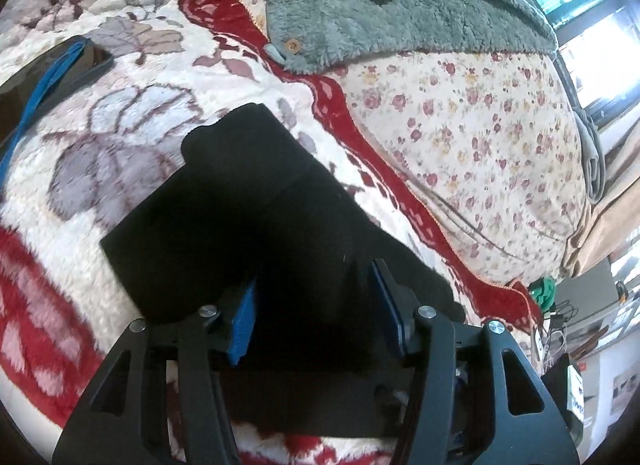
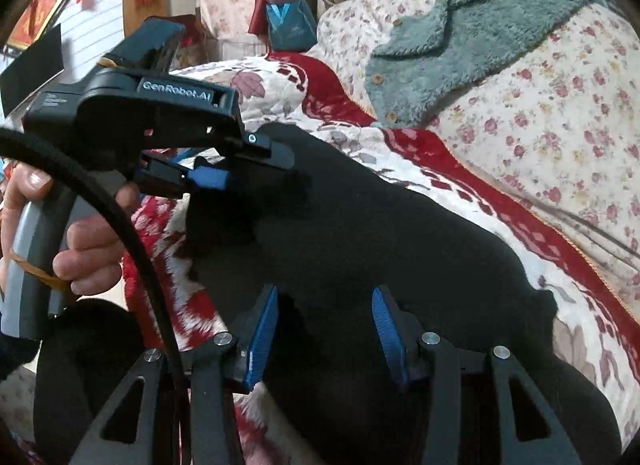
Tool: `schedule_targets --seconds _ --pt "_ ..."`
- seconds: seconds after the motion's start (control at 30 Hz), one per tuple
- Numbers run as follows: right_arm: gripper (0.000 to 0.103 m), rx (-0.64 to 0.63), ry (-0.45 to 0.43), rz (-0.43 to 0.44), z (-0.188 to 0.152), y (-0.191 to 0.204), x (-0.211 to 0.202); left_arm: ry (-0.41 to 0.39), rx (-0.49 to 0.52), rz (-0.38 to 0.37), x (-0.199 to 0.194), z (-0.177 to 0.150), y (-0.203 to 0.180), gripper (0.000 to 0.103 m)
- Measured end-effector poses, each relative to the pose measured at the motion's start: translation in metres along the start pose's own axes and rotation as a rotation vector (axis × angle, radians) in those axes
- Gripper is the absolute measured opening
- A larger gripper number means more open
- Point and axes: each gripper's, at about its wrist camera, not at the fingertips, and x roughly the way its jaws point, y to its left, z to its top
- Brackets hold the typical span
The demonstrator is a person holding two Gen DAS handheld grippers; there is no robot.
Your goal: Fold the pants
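Black pants (image 1: 248,205) lie folded into a thick strip on a fleecy red-and-white floral blanket (image 1: 120,145). My left gripper (image 1: 316,301) hovers over their near part, its blue pads apart with only dark cloth showing below them. In the right wrist view the same pants (image 2: 380,225) run from the middle toward the lower right. My right gripper (image 2: 326,321) stands open just above them, nothing pinched. A hand (image 2: 88,241) holds the left gripper (image 2: 260,171) at the pants' left end, jaws parted.
A grey fleece garment (image 1: 400,17) with wooden buttons lies on a flowered quilt mound (image 1: 480,137) behind the pants. A dark flat object with a blue strap (image 1: 72,61) rests at the far left. A black cable (image 2: 120,225) curves past the hand.
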Motion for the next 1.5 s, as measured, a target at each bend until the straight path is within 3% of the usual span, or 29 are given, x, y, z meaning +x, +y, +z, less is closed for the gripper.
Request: schedule_targets --seconds 0.03,0.1,0.17,0.27,0.43,0.6,0.77,0.9,0.97,1.07,1.27,1.4,1.5 --pt "0.024 0.009 -0.011 0.016 0.003 -0.003 0.000 -0.006 -0.003 -0.011 0.000 0.001 0.000 0.052" --pt "0.013 0.050 -0.028 0.063 0.008 -0.012 0.000 -0.019 0.009 -0.004 0.000 0.004 -0.002 0.029" --pt "0.008 0.089 -0.041 0.086 0.011 -0.017 -0.002 -0.034 0.041 0.003 -0.003 0.005 -0.006 0.016" --pt "0.006 0.143 -0.056 0.152 0.013 -0.021 -0.010 -0.070 0.059 -0.005 -0.016 0.003 -0.011 0.011" --pt "0.006 0.165 -0.088 0.214 0.016 -0.015 -0.032 -0.104 0.098 -0.034 -0.049 -0.002 -0.017 0.011" --pt "0.006 0.155 -0.088 0.250 0.013 0.004 -0.040 -0.100 0.102 0.011 -0.060 -0.013 -0.005 0.011" --pt "0.006 0.155 -0.040 0.280 -0.002 0.022 -0.022 -0.080 0.069 0.071 -0.055 -0.025 0.014 0.010" --pt "0.006 0.146 -0.019 0.221 -0.015 0.022 -0.003 -0.069 0.069 0.112 -0.044 -0.031 0.020 0.010" --pt "0.010 0.164 -0.010 0.230 -0.017 0.019 -0.002 -0.077 0.081 0.127 -0.043 -0.033 0.020 0.011" --pt "0.023 0.165 -0.018 0.231 -0.017 0.015 -0.019 -0.088 0.088 0.136 -0.046 -0.032 0.018 0.011" --pt "0.024 0.274 -0.094 0.107 -0.049 -0.032 -0.091 -0.176 0.096 0.225 -0.067 -0.040 0.011 0.017" --pt "0.028 0.431 -0.119 -0.101 -0.100 -0.092 -0.155 -0.281 0.135 0.280 -0.092 -0.046 -0.001 0.017" --pt "0.038 0.550 -0.121 -0.294 -0.144 -0.137 -0.204 -0.302 0.170 0.262 -0.100 -0.048 -0.014 0.034"
